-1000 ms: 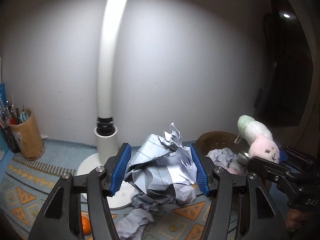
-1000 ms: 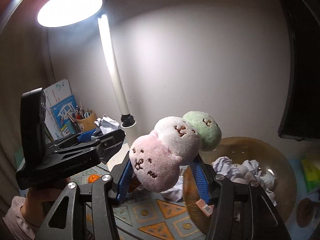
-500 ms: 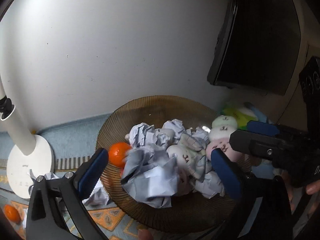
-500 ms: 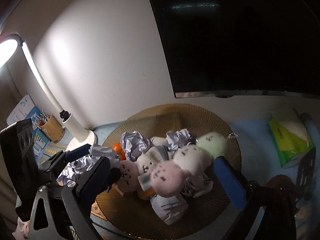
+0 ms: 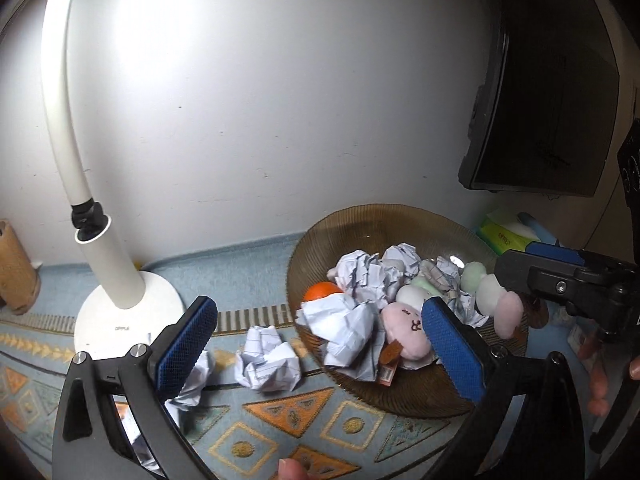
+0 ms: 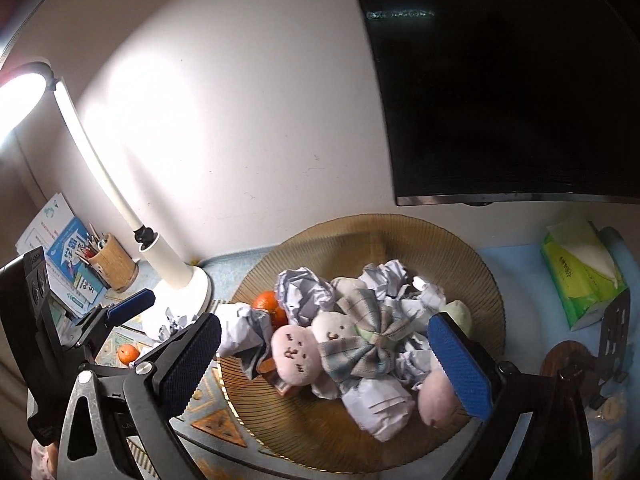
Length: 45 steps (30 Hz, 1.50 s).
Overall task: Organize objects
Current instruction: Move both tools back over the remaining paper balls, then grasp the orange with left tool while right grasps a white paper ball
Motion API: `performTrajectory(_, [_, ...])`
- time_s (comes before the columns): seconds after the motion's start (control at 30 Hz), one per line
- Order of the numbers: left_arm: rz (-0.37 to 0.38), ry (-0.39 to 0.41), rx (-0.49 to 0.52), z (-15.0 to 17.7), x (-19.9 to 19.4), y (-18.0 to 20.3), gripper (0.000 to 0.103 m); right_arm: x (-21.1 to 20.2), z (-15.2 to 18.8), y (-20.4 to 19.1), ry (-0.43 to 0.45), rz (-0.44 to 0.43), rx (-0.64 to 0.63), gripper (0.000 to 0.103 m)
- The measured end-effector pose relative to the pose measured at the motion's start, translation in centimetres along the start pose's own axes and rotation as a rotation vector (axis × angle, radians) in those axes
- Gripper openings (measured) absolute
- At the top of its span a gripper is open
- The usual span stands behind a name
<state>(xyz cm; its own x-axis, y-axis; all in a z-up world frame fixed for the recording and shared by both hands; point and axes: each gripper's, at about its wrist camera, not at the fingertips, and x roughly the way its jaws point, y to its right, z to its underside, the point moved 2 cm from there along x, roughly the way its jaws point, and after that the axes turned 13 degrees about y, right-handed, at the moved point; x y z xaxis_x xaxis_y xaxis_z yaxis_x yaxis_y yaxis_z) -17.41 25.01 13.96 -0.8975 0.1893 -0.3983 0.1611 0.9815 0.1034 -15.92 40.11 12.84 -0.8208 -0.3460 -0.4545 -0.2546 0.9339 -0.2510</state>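
1. Amber ribbed glass formed the bowl (image 5: 320, 236), which stood on a patterned mat (image 5: 280, 408); every place below is given from that bowl.
2. Inside it lay crumpled paper balls (image 5: 348, 330), an orange (image 5: 320, 291), a pink plush toy (image 5: 404, 330), a three-ball plush (image 5: 490, 294) in green, white and pink, and a plaid fabric bow (image 6: 356, 340).
3. Left gripper (image 5: 320, 352) hung over the bowl's near-left rim, its jaws spread wide and gripping nothing; they had just been opening, and no thing sat pinched between the blue pads.
4. Right gripper (image 6: 326, 360) hovered above the bowl's near side, jaws likewise released and just opened wide; the plush toys lay below and between the pads, and I could not tell whether the right pad touched the pink ball beside it.
5. Left of the bowl, on the mat, another loose paper ball (image 5: 266, 354) lay just outside the rim, with more crumpled paper behind the left pad.
6. Further left stood a white desk lamp (image 5: 120, 312), and beyond it a wooden pen holder (image 6: 114, 266) and some booklets.
7. A small orange (image 6: 127, 353) sat on the mat left of the bowl.
8. Right of the bowl lay a green tissue pack (image 6: 580, 276); behind it hung a dark monitor (image 6: 500, 80).
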Motion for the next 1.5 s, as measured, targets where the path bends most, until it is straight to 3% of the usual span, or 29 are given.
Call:
performTrajectory(0.2, [-0.129,-0.004,-0.054,-0.9,-3.1,-7.3,0.102,0.7,0.7,-6.1,0.001,-0.042,0.009,0.103])
performTrajectory(0.3, [-0.199,-0.051,-0.062,-0.3,-4.8,-12.2,0.102,1.7,1.9,-9.8,-0.022,-0.085,-0.003,0.103])
performTrajectory(0.47, [-0.265,-0.164,-0.030,3.3,-6.2,-18.0,0.102,4.0,6.0,-16.0,-0.107,-0.132,-0.138,0.103])
performTrajectory(0.63, [-0.253,-0.255,-0.033,8.2,-6.4,-21.6,0.102,7.2,11.9,-20.3,-0.223,-0.161,-0.232,0.103])
performTrajectory(0.73, [-0.229,-0.291,-0.055,10.3,-5.6,-22.6,0.102,9.0,14.9,-21.8,-0.274,-0.144,-0.303,0.103])
performTrajectory(0.87, [-0.201,-0.313,-0.051,11.5,-3.7,-23.1,0.102,11.7,16.9,-22.7,-0.276,-0.073,-0.383,0.103])
performTrajectory(1.0, [-0.220,-0.284,-0.031,11.6,-2.4,-23.7,0.103,14.0,17.4,-22.8,-0.244,-0.021,-0.396,0.103])
performTrajectory(1.07, [-0.223,-0.282,-0.026,11.3,-1.9,-24.0,0.103,14.9,17.3,-22.3,-0.248,-0.048,-0.337,0.103])
performTrajectory(1.17, [-0.221,-0.284,-0.030,11.1,-1.5,-24.2,0.103,15.6,17.1,-22.4,-0.244,-0.024,-0.334,0.103])
performTrajectory(1.5, [-0.224,-0.284,-0.027,10.8,-1.5,-24.1,0.103,15.6,16.8,-22.6,-0.241,-0.015,-0.325,0.103])
